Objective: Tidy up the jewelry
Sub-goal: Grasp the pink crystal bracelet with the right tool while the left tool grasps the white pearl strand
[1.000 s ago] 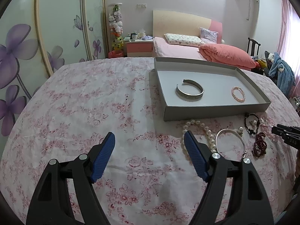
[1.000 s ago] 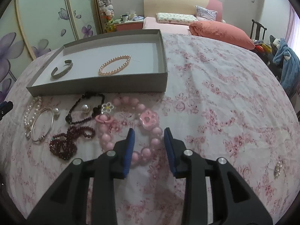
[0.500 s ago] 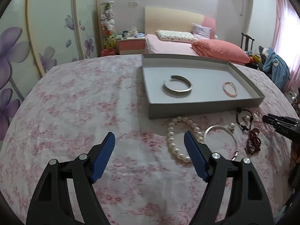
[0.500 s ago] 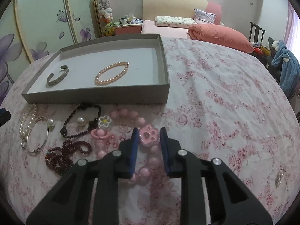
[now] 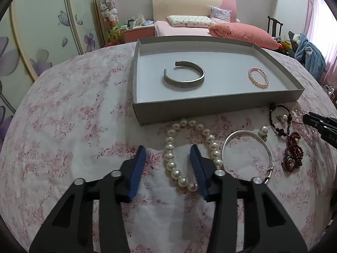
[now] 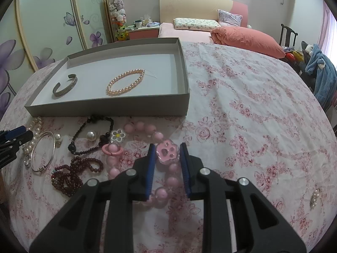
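While the right gripper (image 6: 167,152) stays low over the flowered bedspread (image 6: 252,109), we see its blue pads pressed on either side of the paw-print charm of the pink bead bracelet (image 6: 168,152); the jaws stand narrow, closed on that charm, and the rest of the pink beads trail toward us between the fingers and away to the far left. To its left lie a dark red bead strand (image 6: 71,175), a black bead bracelet (image 6: 90,135) and a silver bangle (image 6: 43,150).

We find the left gripper (image 5: 168,155) over the left run of the white pearl bracelet (image 5: 189,154). Its jaws have just been closing and stand partly apart; part of the pearl strand lies between the pads, the right pad lies within the pearl loop, and we see no pad pressing on a pearl. The bangle (image 5: 248,149) lies just right of the pearls.

Beyond both grippers sits the grey tray (image 5: 210,105), its near wall just beyond the loose jewelry. Inside it we see a silver cuff (image 5: 184,76) at left and a small peach pearl bracelet (image 5: 258,78) at right, well apart.
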`<move>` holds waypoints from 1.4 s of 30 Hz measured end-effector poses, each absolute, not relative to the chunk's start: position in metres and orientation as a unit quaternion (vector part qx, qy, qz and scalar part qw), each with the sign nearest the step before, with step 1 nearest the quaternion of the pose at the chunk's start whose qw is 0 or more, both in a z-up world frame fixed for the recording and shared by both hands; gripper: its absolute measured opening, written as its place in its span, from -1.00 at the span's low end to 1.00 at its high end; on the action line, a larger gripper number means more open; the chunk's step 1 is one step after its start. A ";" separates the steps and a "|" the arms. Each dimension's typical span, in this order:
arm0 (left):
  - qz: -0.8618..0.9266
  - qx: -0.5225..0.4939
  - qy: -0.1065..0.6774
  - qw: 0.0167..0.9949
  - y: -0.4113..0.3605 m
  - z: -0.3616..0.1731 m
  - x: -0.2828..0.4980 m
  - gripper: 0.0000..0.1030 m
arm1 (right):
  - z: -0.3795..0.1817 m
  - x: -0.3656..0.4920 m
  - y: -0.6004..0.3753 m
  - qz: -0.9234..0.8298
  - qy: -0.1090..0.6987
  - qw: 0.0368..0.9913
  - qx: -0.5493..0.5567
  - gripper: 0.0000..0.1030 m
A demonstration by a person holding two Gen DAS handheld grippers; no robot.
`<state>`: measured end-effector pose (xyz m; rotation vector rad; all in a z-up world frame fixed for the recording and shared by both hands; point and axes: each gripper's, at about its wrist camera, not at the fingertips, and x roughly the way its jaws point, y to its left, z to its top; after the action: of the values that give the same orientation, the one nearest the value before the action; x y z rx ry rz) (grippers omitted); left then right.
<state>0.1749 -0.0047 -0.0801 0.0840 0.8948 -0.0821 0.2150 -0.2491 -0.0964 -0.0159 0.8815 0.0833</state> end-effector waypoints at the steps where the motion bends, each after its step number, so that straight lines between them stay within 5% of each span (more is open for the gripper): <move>1: -0.039 0.041 0.432 0.900 -0.004 -0.080 0.174 -0.31 | -0.097 0.215 -0.250 0.040 0.426 0.904 -0.008 -0.54; 6: -0.019 0.044 0.431 0.901 0.002 -0.079 0.174 -0.56 | -0.097 0.215 -0.251 0.040 0.426 0.904 -0.007 -0.54; 36: -0.003 0.031 0.428 0.903 0.024 -0.077 0.167 -0.55 | -0.097 0.214 -0.252 0.040 0.427 0.903 -0.001 -0.53; 38: -0.003 0.030 0.428 0.903 0.024 -0.077 0.167 -0.78 | -0.096 0.214 -0.252 0.038 0.426 0.904 0.004 -0.54; 42: -0.002 0.018 0.431 0.902 0.031 -0.076 0.169 -0.79 | -0.095 0.210 -0.262 0.041 0.424 0.903 0.054 -0.55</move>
<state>0.1688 0.0313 -0.0761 0.0367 0.8919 -0.0048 0.2104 -0.2618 -0.0948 0.1106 0.8768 0.0856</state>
